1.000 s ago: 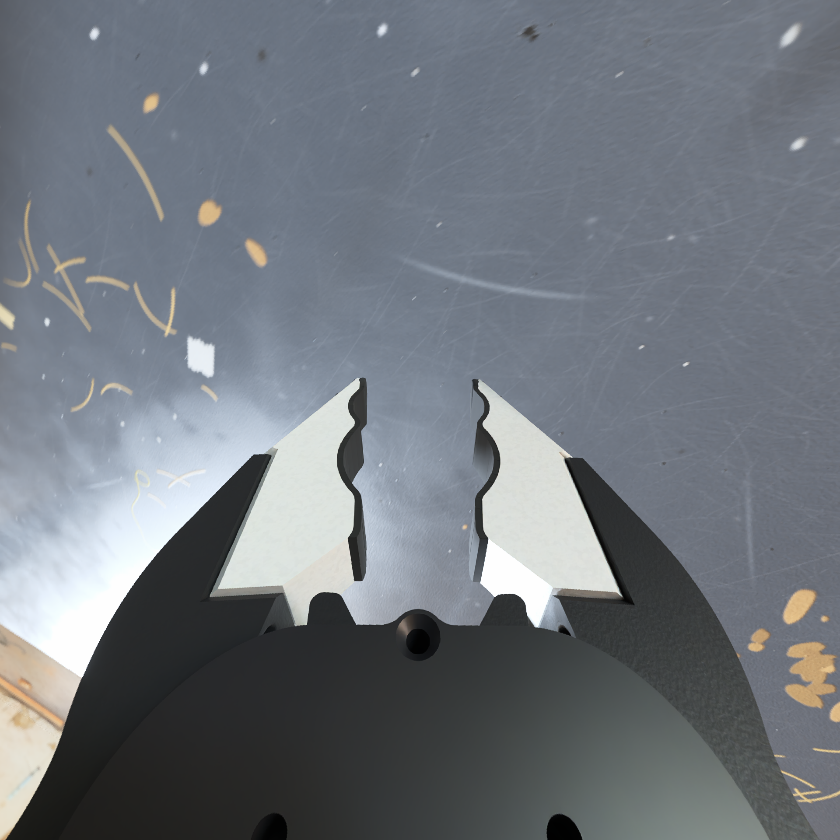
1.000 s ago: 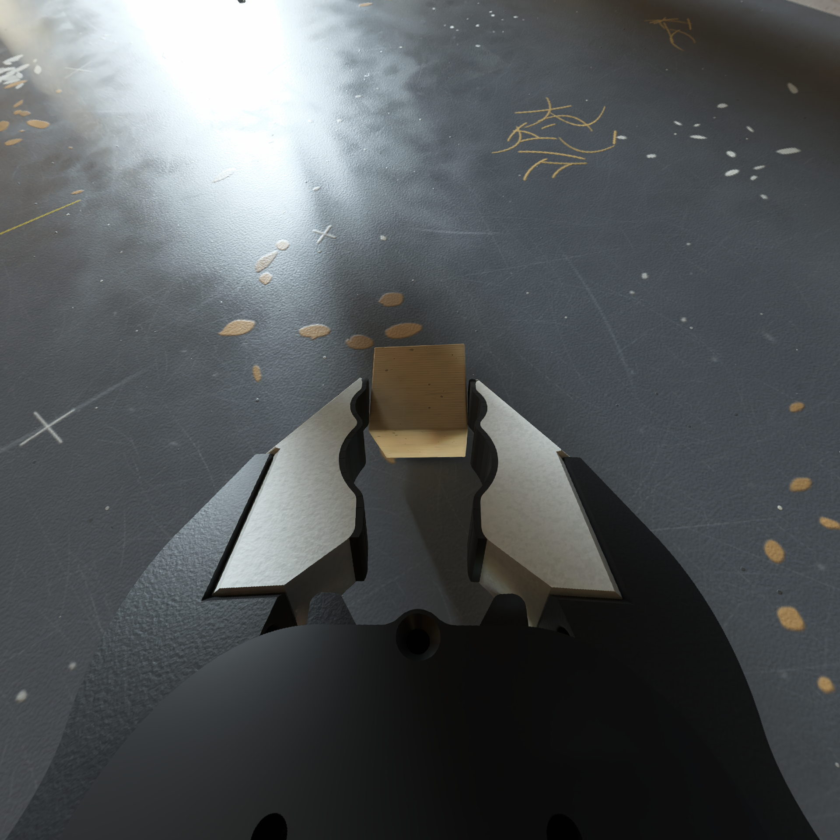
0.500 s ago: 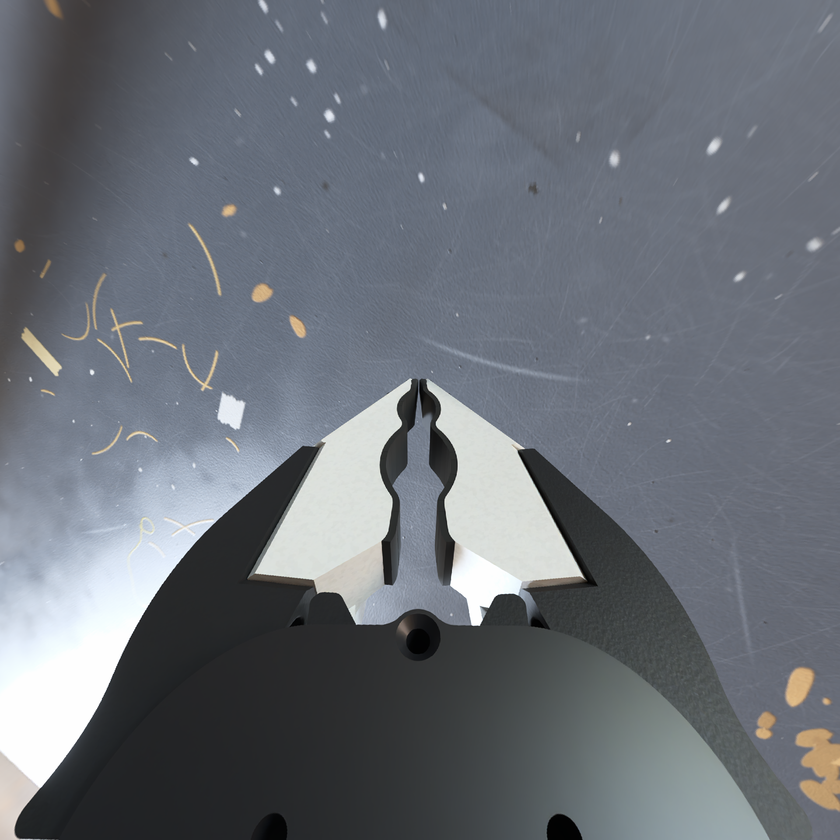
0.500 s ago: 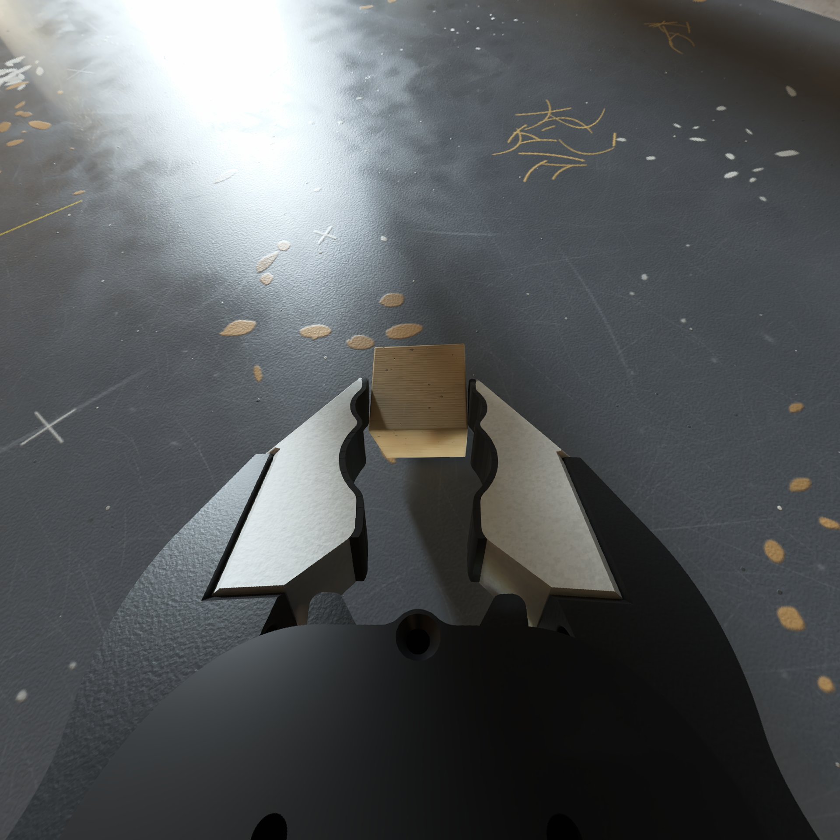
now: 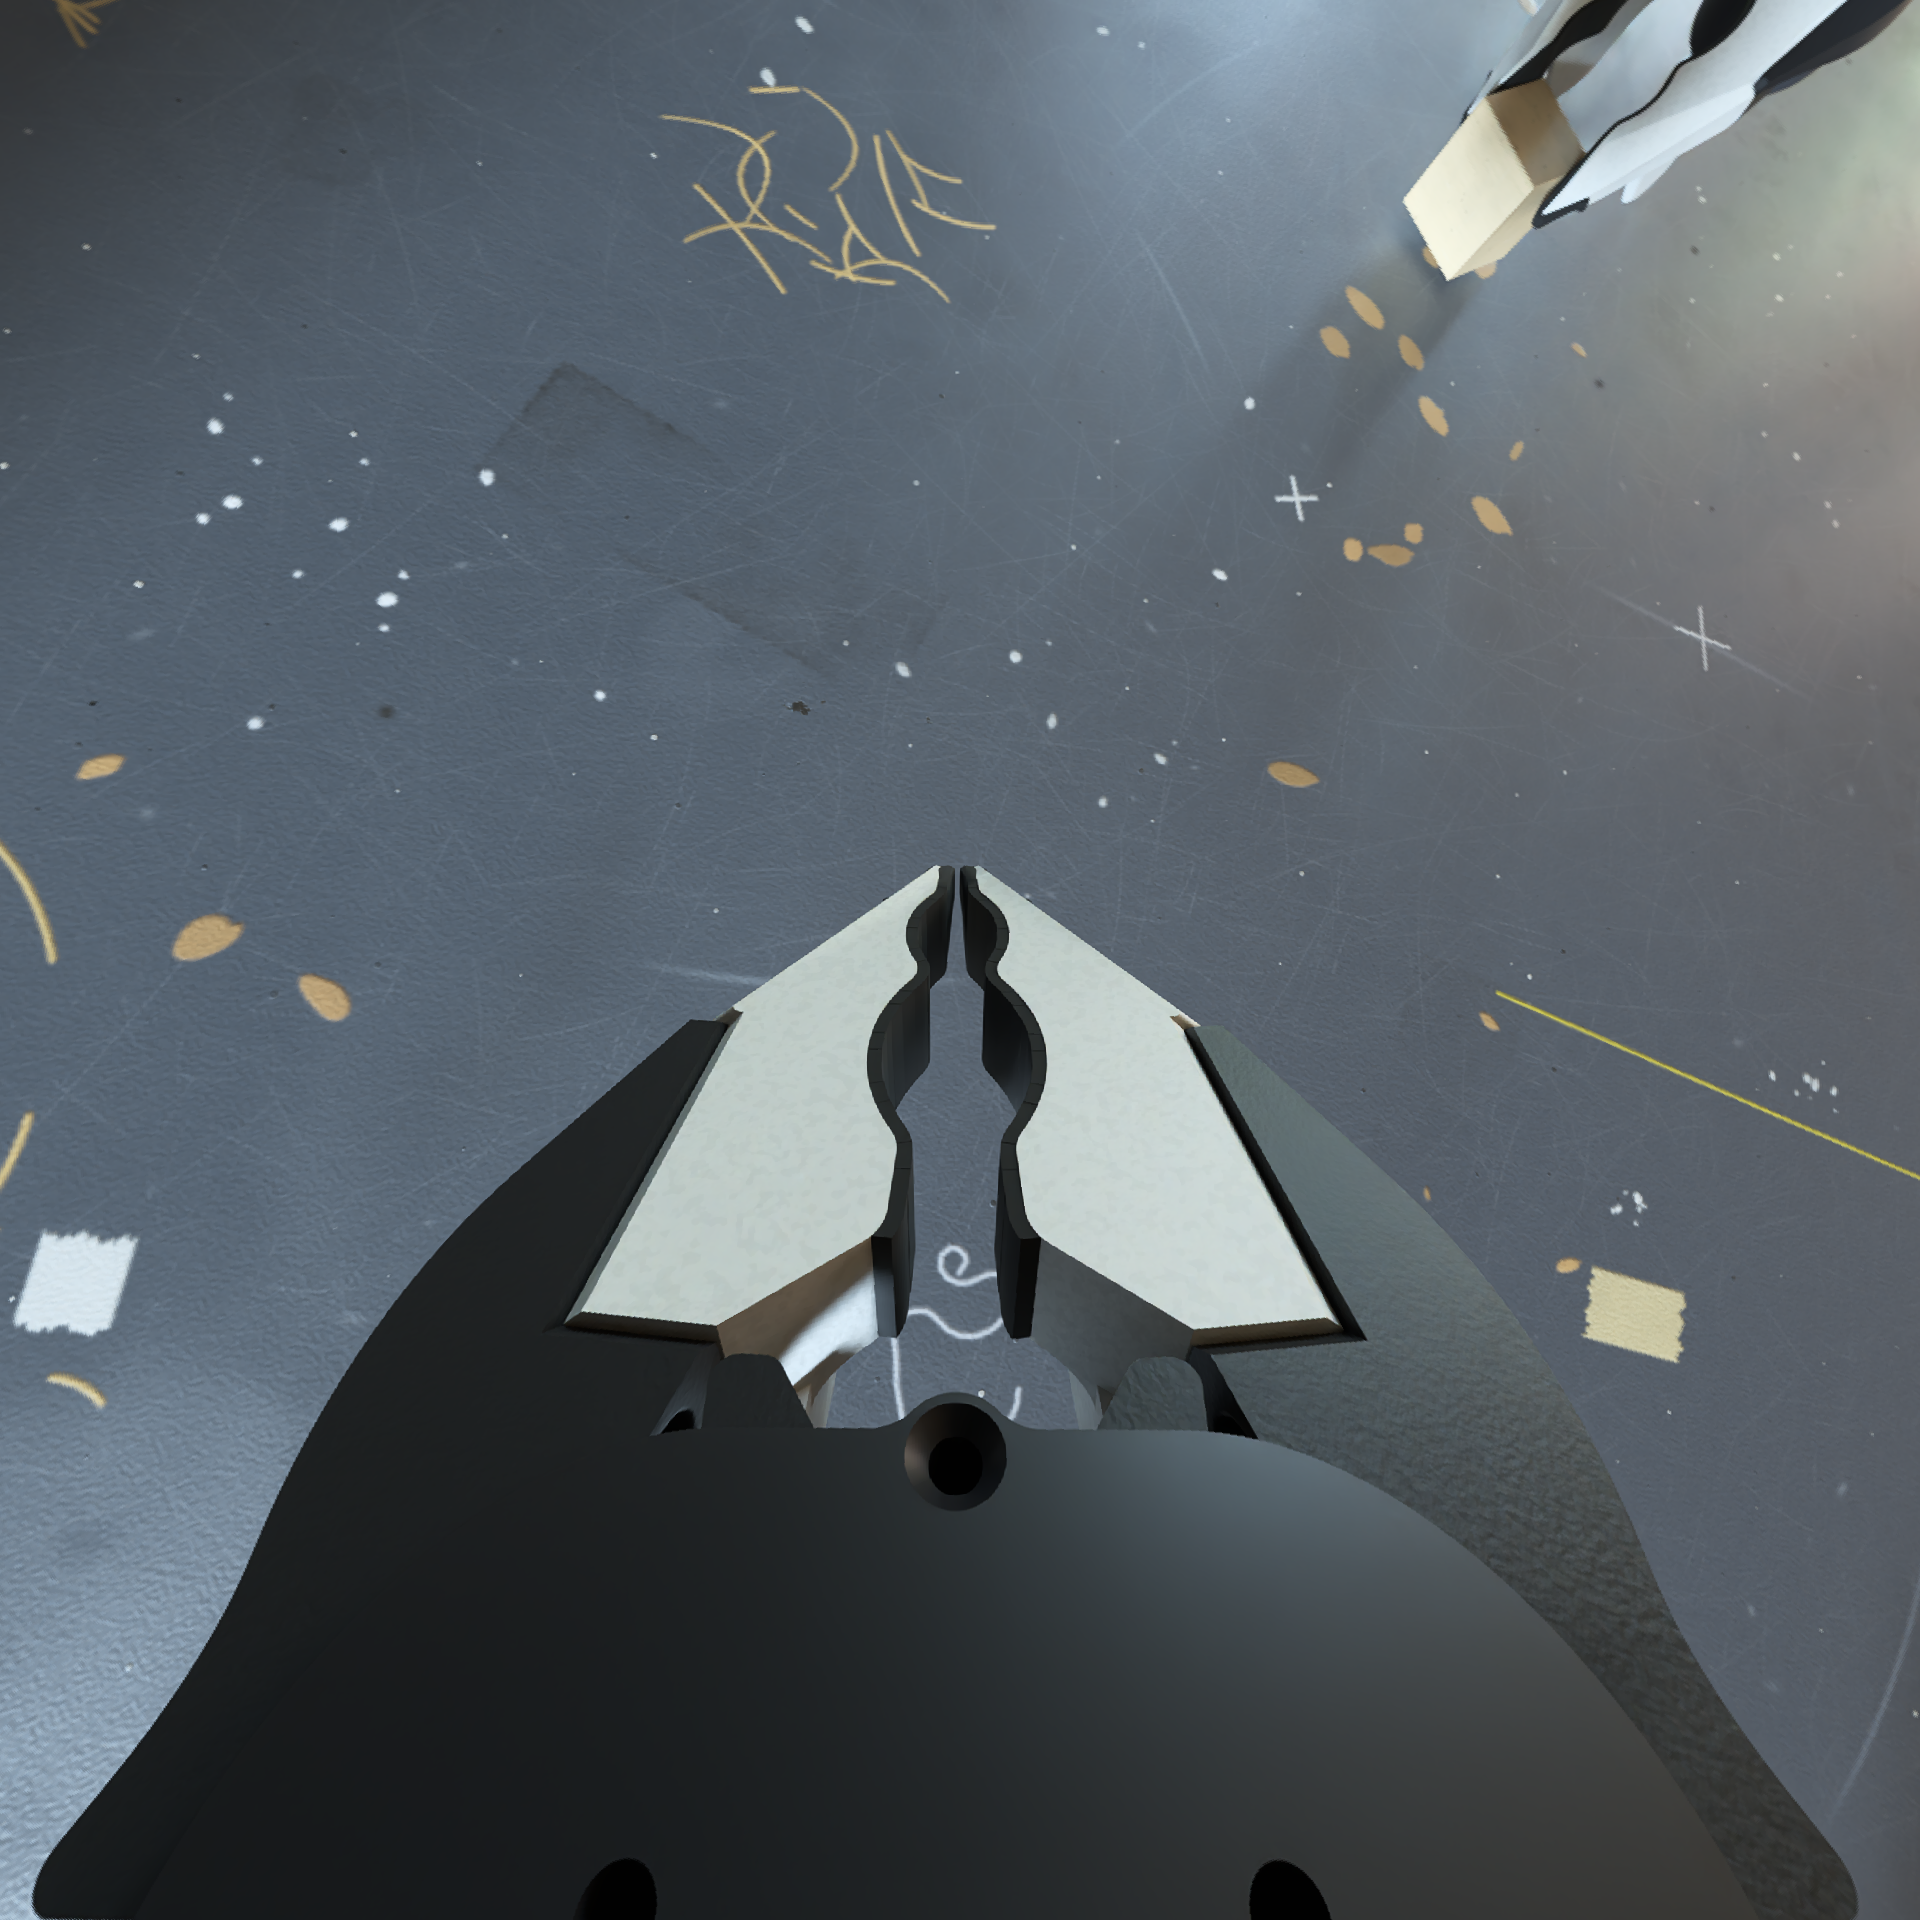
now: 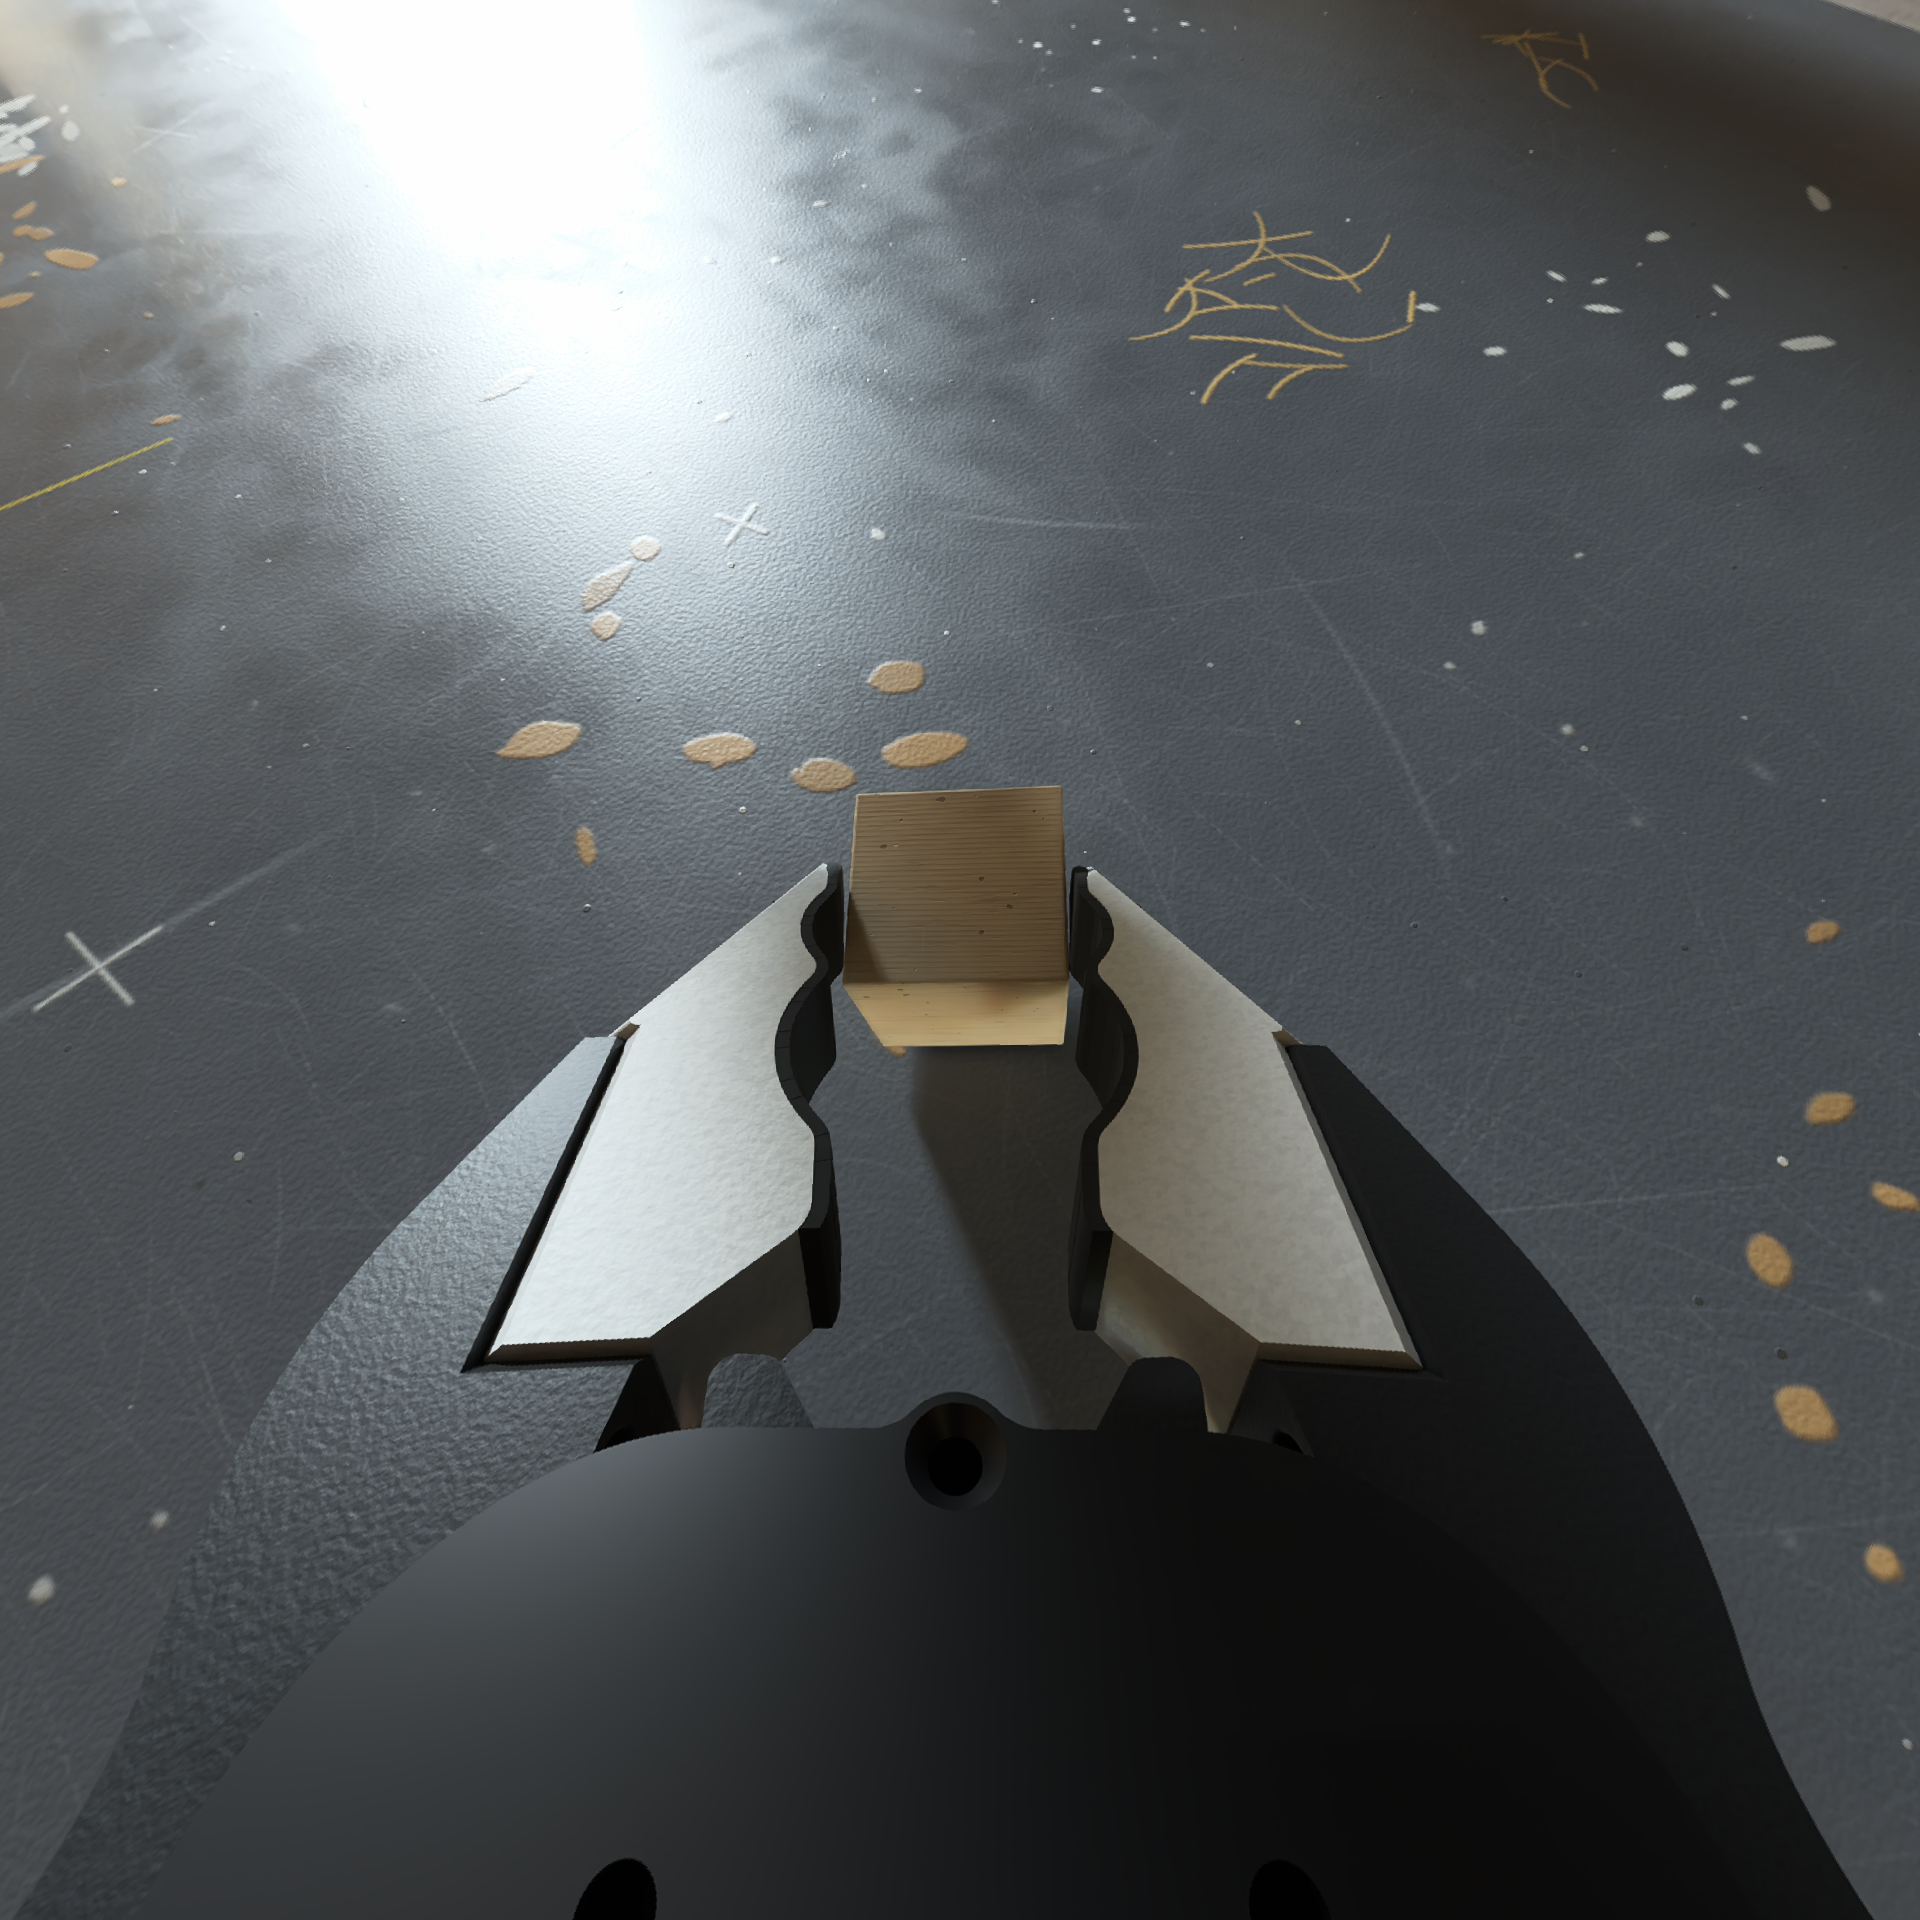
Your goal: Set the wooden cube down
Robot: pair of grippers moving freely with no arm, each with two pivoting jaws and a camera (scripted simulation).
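Observation:
The wooden cube [image 6: 956, 914] is a small pale block with fine grain lines. My right gripper [image 6: 956, 878] is shut on it, with the cube pinched between the white fingertips [image 6: 717, 1039] low over the dark grey table [image 6: 1455, 831]. I cannot tell whether the cube's underside touches the table. In the left wrist view the cube [image 5: 1475, 197] and the right gripper [image 5: 1517, 151] show at the top right. My left gripper [image 5: 956, 873] is shut and empty, well above the table and away from the cube.
The table is scratched and flecked with tan paint blots [image 6: 920, 748], white specks and a tan scribble [image 6: 1278, 312]. A white tape patch [image 5: 73, 1283] and a tan tape patch [image 5: 1631, 1314] lie flat near the left gripper. Strong glare [image 6: 488, 104] lies on the far left of the table.
The left gripper went from open to shut and pulled back and turned, so the cube and right gripper now show. The right gripper and cube have barely moved.

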